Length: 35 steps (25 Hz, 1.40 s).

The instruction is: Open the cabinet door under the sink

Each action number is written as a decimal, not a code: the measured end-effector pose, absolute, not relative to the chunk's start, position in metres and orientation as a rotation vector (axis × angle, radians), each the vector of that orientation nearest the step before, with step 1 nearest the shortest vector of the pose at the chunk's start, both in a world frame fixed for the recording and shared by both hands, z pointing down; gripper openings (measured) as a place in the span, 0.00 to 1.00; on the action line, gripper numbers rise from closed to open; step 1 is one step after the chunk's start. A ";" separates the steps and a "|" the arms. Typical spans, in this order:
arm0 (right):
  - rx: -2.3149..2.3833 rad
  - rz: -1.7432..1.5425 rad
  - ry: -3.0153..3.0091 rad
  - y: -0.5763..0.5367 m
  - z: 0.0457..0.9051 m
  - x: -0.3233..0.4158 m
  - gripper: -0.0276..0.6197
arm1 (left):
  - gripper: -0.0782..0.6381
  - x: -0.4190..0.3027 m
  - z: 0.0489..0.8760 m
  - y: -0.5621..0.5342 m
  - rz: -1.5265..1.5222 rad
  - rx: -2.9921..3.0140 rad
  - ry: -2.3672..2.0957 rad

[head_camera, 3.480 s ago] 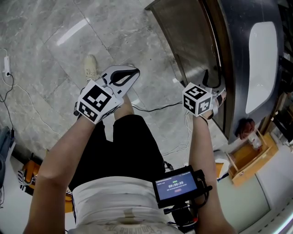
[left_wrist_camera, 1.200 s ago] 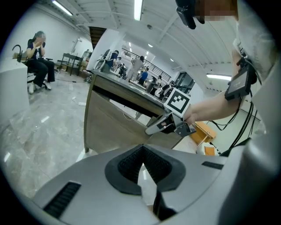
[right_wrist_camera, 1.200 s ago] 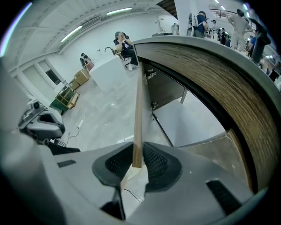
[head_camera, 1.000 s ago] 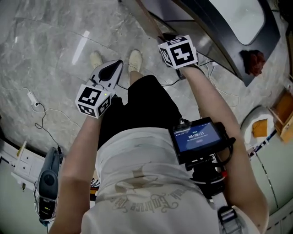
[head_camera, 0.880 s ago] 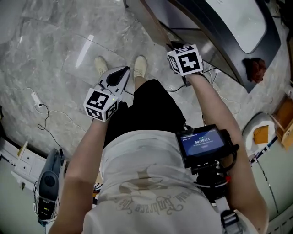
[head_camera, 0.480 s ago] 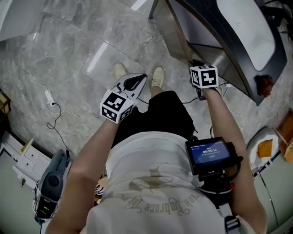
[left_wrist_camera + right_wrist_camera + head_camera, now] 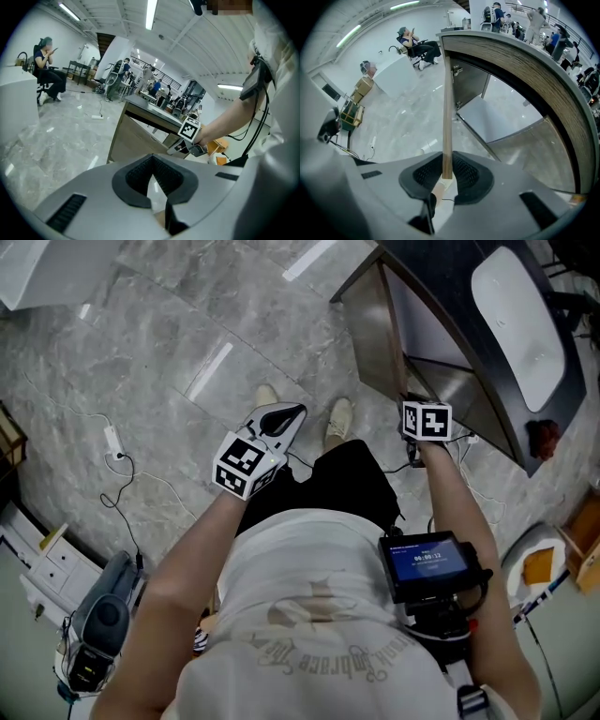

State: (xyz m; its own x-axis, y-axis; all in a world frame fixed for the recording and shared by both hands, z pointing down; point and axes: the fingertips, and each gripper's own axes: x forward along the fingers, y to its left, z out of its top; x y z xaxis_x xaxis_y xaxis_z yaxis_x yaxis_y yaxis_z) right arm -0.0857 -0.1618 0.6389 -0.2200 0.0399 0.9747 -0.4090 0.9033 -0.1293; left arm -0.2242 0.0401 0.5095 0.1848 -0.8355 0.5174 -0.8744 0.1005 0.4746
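Door [image 7: 370, 334] stands swung out farther from the cabinet under the sink [image 7: 520, 329] than a few seconds ago. My right gripper [image 7: 446, 174] grasps its free edge between the pads; my left gripper [image 7: 284, 414], clenched on nothing, hangs above my shoes.

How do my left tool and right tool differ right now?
The left tool is shut and empty; the right tool grips the cabinet door by its edge. The left tool points out over the floor; the right tool points steeply down along the door. Both share the same grey two-jaw design.
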 end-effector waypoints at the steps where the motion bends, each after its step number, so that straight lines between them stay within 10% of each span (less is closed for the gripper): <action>1: 0.282 0.431 -1.748 -0.154 0.638 -0.090 0.15 | 0.12 -0.231 0.508 0.048 0.061 1.709 -1.636; 35: 0.504 0.905 -1.641 0.022 0.640 -0.247 0.20 | 0.12 -0.330 0.501 0.200 -0.095 1.488 -1.848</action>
State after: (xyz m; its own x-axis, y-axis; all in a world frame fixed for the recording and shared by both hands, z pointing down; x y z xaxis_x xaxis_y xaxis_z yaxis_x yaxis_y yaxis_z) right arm -0.2473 0.0224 0.6400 -0.2696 0.1358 0.9534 -0.7336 0.6124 -0.2947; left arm -0.3303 0.1997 0.5014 -0.0447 -0.8666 0.4970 -0.8113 0.3218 0.4881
